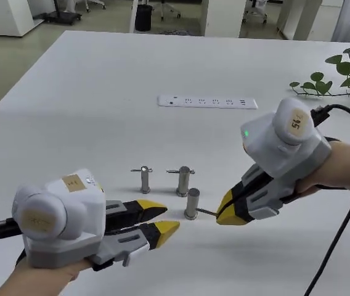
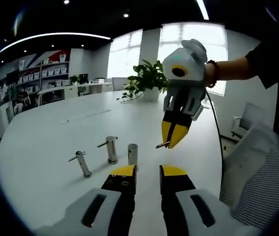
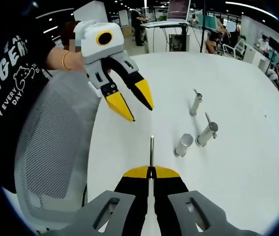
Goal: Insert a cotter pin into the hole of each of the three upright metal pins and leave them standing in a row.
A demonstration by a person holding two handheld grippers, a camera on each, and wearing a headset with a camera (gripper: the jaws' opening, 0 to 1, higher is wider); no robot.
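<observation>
Three upright metal pins stand on the white table. The left pin and the middle pin each carry a cotter pin through the top. The nearest pin is bare. My right gripper is shut on a thin cotter pin, whose free end sits just right of the bare pin. My left gripper is open and holds nothing, its tips just left of the bare pin.
A white power strip lies farther back on the table. A green plant stands at the right edge. A black cable trails from the right gripper. A grey mesh chair stands beside the table.
</observation>
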